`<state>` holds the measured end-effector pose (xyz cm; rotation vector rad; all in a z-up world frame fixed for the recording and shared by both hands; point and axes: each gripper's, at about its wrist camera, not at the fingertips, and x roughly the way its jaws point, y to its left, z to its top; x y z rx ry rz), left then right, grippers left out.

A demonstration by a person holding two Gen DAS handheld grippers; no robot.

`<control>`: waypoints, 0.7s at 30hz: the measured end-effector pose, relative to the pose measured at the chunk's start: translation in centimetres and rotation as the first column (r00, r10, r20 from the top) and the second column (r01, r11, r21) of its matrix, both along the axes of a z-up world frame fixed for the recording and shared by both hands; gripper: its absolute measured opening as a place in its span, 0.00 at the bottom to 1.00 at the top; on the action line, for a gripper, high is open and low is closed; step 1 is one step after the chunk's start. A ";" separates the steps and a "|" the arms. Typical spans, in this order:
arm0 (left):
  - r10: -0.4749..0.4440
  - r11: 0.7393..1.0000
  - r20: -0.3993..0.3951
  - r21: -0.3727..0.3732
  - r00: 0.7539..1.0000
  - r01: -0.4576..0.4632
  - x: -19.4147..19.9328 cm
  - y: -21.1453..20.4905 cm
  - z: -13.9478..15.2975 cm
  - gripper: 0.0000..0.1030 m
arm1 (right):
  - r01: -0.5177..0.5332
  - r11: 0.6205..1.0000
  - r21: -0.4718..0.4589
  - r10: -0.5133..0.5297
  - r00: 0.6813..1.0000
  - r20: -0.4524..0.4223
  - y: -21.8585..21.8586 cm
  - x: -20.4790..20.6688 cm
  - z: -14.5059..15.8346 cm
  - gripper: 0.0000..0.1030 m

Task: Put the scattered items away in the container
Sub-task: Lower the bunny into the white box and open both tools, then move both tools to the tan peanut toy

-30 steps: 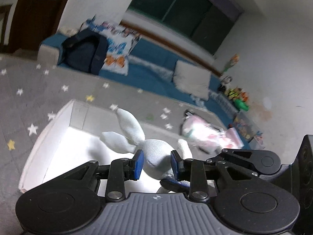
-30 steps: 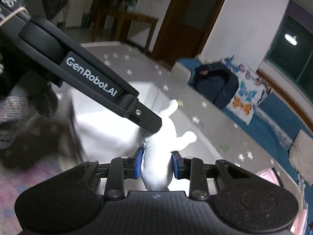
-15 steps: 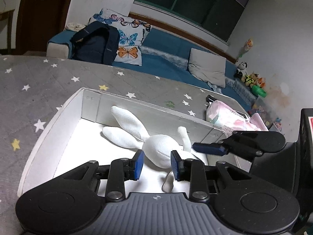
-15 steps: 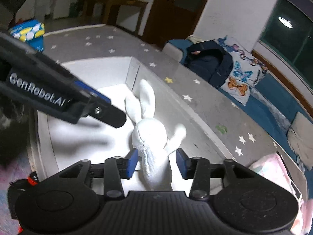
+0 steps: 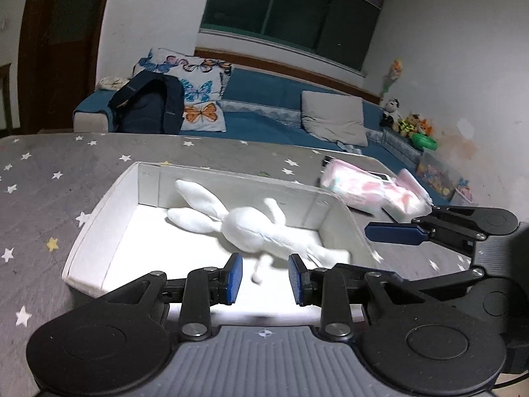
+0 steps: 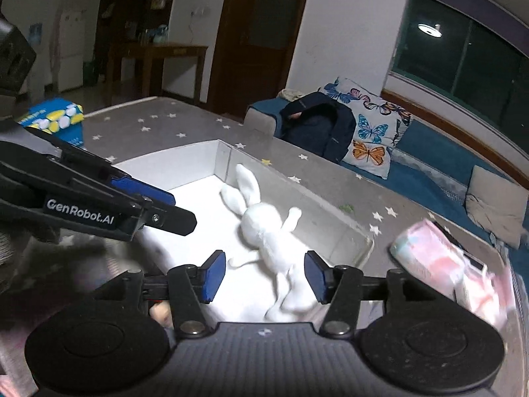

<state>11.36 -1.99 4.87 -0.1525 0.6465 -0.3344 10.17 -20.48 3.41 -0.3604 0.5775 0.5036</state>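
A white plush rabbit (image 5: 251, 225) lies inside the white box (image 5: 99, 211) on the grey star-patterned table. It also shows in the right wrist view (image 6: 264, 225), in the box (image 6: 201, 152). My left gripper (image 5: 264, 278) is open and empty above the box's near edge. My right gripper (image 6: 263, 274) is open wide and empty, just above the rabbit's legs. A pink and white packet (image 5: 373, 192) lies on the table right of the box, and shows blurred in the right wrist view (image 6: 446, 258).
A blue and yellow box (image 6: 56, 122) sits at the table's far left. A blue sofa (image 5: 264, 106) with a dark backpack (image 5: 148, 106) and butterfly cushions stands behind the table. Toys (image 5: 410, 125) line the right wall.
My right gripper opened and let go of the rabbit, which now lies in the box. Both grippers have pulled back and up from it.
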 end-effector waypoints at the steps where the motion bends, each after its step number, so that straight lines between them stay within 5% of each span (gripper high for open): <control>1: -0.011 1.000 0.003 -0.003 1.000 0.011 -0.7 -0.1 0.0 0.32 | 0.001 1.000 0.010 -0.001 1.000 0.002 -0.3 -0.9 0.0 0.53; 21: -0.129 0.991 -0.118 0.028 0.985 0.134 -9.1 -2.5 -3.7 0.32 | 0.115 0.986 0.124 -0.104 0.991 -0.087 -1.5 -13.6 -3.8 0.54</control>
